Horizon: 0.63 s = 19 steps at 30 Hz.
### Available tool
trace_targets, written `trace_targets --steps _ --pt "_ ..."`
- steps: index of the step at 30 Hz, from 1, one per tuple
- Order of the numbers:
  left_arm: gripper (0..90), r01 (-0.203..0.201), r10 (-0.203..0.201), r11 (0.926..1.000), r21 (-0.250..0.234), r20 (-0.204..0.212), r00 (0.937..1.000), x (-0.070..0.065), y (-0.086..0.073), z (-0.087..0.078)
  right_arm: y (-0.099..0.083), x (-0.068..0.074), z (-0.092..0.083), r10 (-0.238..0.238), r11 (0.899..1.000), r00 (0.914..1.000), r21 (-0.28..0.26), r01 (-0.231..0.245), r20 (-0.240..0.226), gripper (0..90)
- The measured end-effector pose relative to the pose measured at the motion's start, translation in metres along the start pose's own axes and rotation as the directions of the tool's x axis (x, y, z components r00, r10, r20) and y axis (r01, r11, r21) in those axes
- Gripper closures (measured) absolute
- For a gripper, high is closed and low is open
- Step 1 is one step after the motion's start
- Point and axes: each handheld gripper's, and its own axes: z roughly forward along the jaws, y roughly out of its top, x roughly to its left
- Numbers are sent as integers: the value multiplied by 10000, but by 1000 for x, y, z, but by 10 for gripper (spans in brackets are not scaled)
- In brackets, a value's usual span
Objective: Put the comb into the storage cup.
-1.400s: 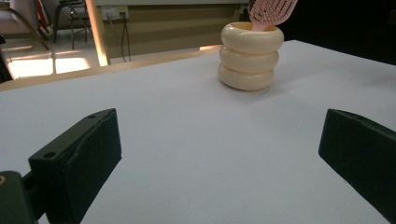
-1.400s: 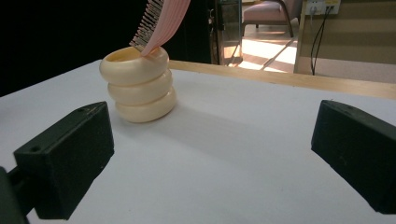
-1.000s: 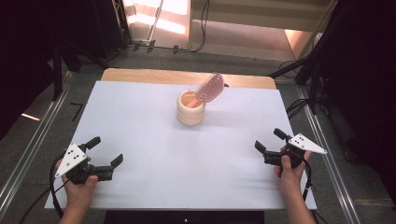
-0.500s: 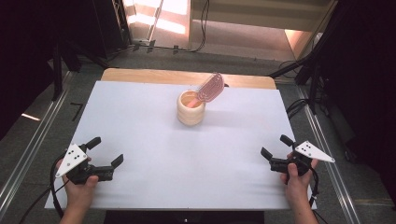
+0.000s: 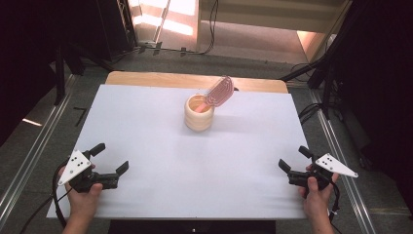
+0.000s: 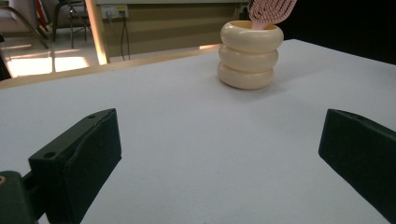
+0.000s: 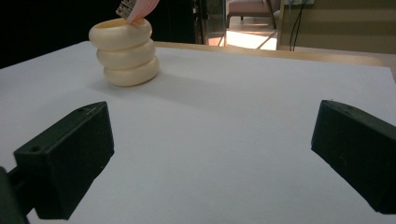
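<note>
White counter (image 5: 146,122) lies bare between both claws. Left claw (image 5: 111,159) and right claw (image 5: 294,158) sit near its front corners, gaping wide, empty. Pink hairbrush (image 5: 218,91) leans in the cream ringed holder (image 5: 199,113) toward the far edge.

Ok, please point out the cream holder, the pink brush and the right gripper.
cream holder (image 5: 198,120), high view, on its ribbed outer wall.
pink brush (image 5: 219,91), high view, on its head above the holder.
right gripper (image 5: 295,162), high view, midway between its open jaws.
</note>
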Motion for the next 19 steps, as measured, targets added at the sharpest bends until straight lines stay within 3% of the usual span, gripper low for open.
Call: trace_targets --steps 11,19 --pt "0 62 -62 10000 46 -8 10000 0 -1 1 -9 1 -6 -421 9991 9991 -26 421 101 0" --pt "0 145 -144 9999 90 -69 9999 2 -2 2 -10 0 -4 -326 9995 9995 -15 326 -43 0"
